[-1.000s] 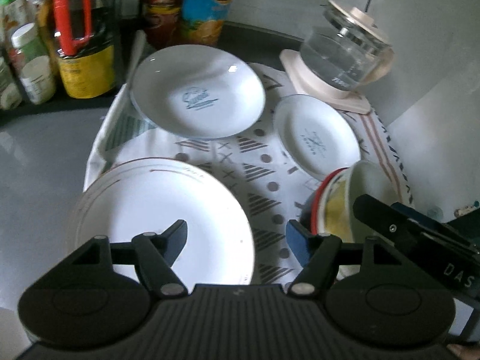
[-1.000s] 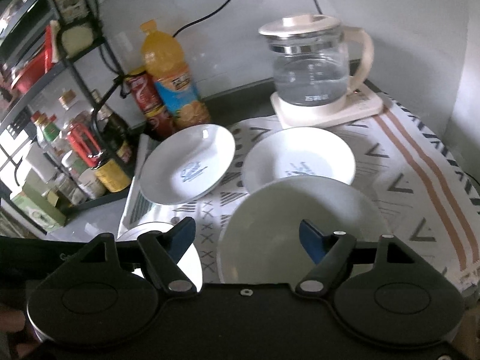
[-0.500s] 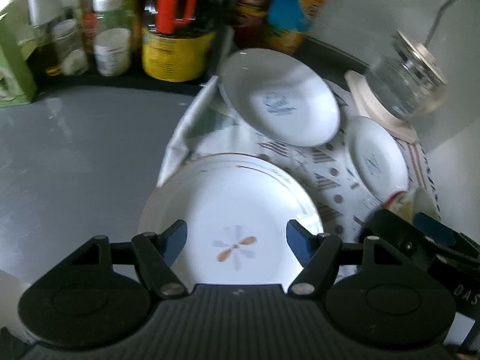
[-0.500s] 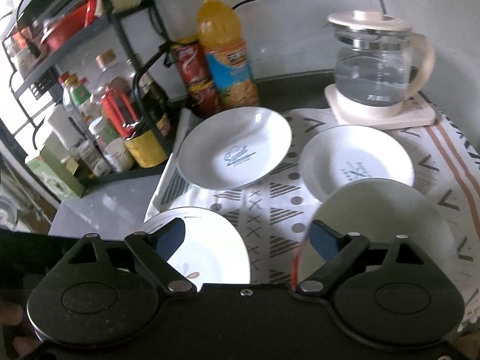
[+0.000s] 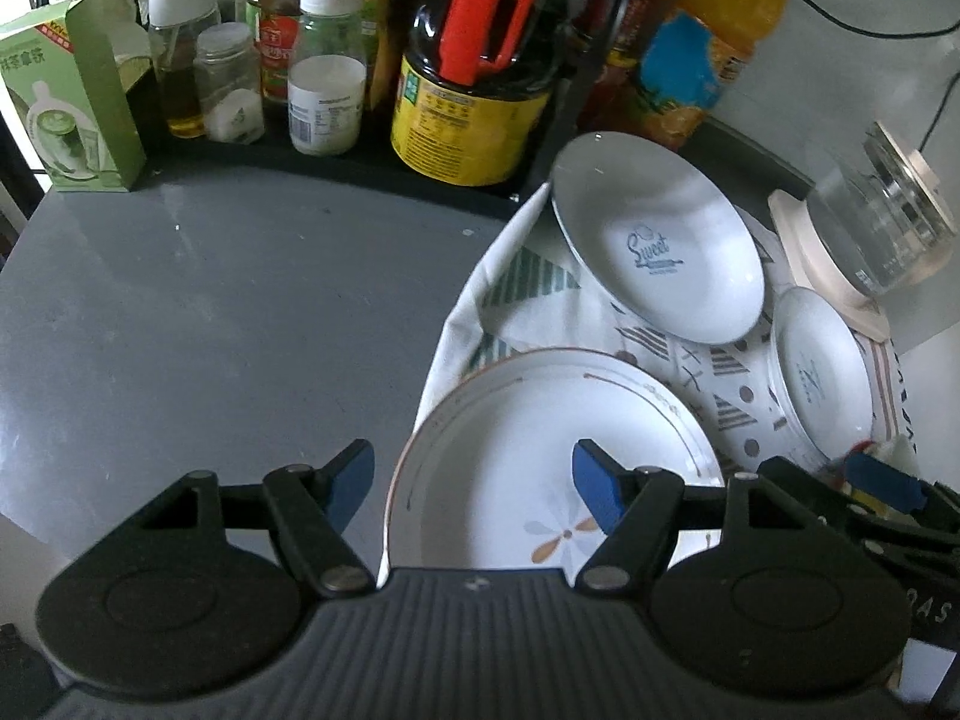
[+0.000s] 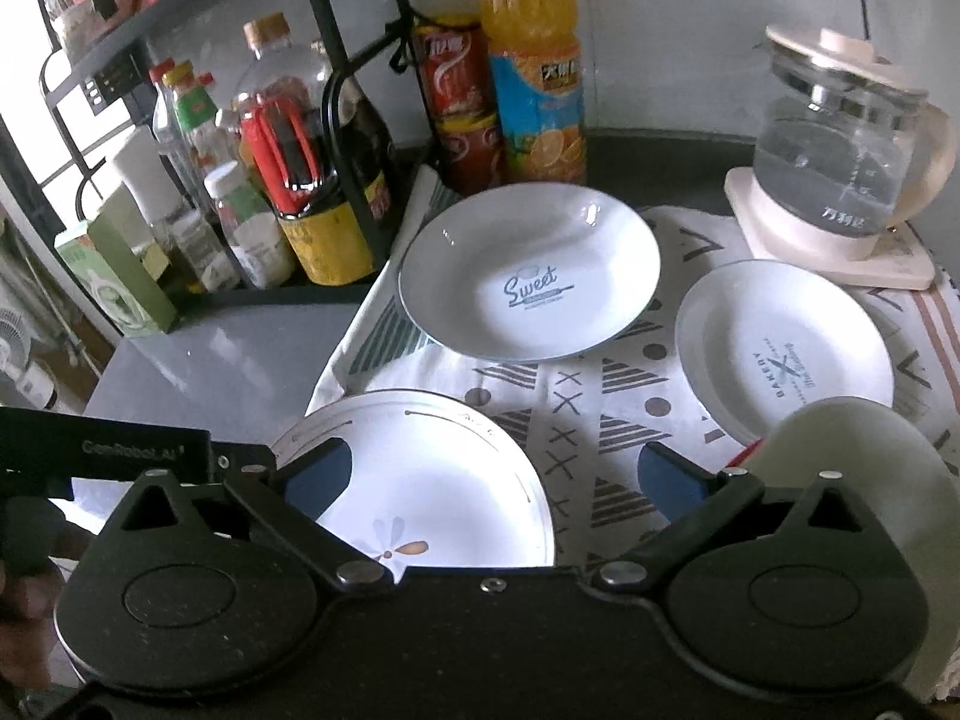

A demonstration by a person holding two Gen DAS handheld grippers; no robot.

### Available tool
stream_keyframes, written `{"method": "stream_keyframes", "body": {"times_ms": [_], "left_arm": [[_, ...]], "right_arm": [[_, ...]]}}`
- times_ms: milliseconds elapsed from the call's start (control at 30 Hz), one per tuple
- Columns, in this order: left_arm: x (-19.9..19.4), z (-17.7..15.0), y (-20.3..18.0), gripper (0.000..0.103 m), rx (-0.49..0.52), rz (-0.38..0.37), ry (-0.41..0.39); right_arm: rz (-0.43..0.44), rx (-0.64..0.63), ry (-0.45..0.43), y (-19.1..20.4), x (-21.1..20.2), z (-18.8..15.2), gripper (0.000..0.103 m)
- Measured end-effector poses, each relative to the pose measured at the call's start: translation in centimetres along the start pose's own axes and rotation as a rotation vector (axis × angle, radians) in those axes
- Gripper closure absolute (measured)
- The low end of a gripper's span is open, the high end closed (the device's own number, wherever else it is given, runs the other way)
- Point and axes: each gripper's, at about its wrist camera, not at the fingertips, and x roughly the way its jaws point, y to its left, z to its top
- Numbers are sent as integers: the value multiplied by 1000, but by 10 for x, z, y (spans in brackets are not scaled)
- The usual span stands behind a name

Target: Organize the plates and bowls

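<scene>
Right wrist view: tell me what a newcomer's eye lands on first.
The deep white plate printed "Sweet" sits mid-frame on the patterned white cloth, with the flat white flower-painted plate nearer, under the open right gripper. Behind stand a tall orange juice bottle and, at right, a glass kettle.

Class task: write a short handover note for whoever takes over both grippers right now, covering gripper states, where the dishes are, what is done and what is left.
Left gripper: open, empty, over the flower plate's left rim.
Right gripper: jaws have just been opening, nothing between them.
On the patterned cloth: flower plate near left, Sweet plate behind it, Bakery plate right, stacked bowls near right.
Done: nothing stacked among the plates.
Left: gather plates and bowls.
</scene>
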Motion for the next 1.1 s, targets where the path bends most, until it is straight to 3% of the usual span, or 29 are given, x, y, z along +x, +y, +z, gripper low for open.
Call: {"method": "stream_keyframes", "body": {"times_ms": [267, 467, 600, 800, 967, 1100], "left_arm": [[17, 22, -1, 32, -55, -11, -34], [34, 32, -11, 32, -136, -36, -24], [43, 37, -17, 33, -185, -45, -43], [63, 47, -28, 36, -229, -85, -44], [79, 58, -36, 51, -265, -118, -50], [95, 68, -38, 64, -300, -125, -39]], "right_arm": [[-9, 26, 66, -6, 26, 17, 0], [-33, 118, 113, -19, 49, 31, 1], [-67, 174, 113, -30, 61, 40, 2], [-36, 263, 99, -49, 72, 54, 9], [-14, 391, 123, -61, 91, 61, 23], [-18, 525, 148, -73, 109, 60, 46]]}}
